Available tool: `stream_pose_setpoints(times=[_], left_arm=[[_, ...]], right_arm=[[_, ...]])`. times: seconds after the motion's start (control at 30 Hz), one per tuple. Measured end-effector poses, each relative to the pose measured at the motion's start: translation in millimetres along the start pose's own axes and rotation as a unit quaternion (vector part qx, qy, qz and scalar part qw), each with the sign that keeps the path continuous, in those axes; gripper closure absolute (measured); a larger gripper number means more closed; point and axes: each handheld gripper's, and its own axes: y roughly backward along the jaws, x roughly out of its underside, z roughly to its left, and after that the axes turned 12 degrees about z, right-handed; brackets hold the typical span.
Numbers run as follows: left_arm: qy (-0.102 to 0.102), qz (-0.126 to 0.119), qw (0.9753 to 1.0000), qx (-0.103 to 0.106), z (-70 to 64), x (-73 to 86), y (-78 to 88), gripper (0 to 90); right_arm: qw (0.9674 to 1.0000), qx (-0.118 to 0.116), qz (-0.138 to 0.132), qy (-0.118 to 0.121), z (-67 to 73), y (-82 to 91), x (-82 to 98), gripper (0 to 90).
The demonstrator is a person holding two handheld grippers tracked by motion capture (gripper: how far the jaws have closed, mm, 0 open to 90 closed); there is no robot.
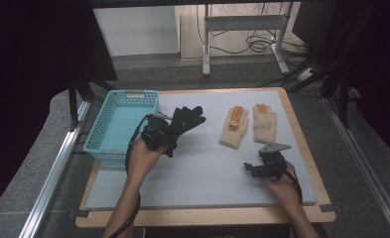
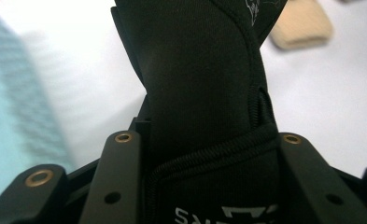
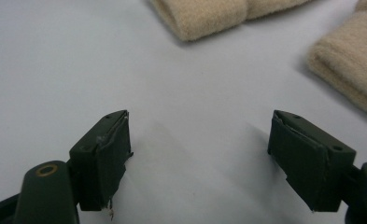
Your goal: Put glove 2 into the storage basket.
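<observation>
High view: left gripper (image 1: 168,130) clamped on a black fabric glove (image 1: 186,119), lifted clear of the pale blue tabletop (image 1: 202,168) near its left edge, just beside a turquoise perforated plastic basket (image 1: 119,124) at the far left corner. Left gripper view: jaws pressed against the glove's cuff, white lettering visible low on the fabric. Right gripper (image 1: 254,168) near the right edge, jaws spread wide and holding nothing, well short of two beige knitted gloves with orange patches (image 1: 247,124) lying side by side toward the far right corner.
</observation>
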Motion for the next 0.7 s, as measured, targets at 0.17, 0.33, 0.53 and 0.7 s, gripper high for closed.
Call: stream_pose_setpoints(times=[0.17,0.33,0.53,0.7], left_arm=[[0.031,-0.003,0.9992,-0.026,27.1,-3.2,15.6,60.2],[0.06,0.0,0.9968,-0.052,58.0,-2.3,26.5,60.0],[0.101,0.008,0.9915,-0.081,92.4,7.0,32.7,58.6],[0.13,0.025,0.986,-0.101,118.3,17.1,31.9,58.2]], right_arm=[[1.0,0.0,0.0,0.0,0.1,0.0,0.0,20.8],[1.0,0.001,0.0,0.0,0.1,0.0,0.0,20.7],[1.0,0.001,0.0,0.0,0.1,0.0,0.0,20.5],[1.0,0.001,0.0,0.0,0.2,0.0,0.0,20.5]])
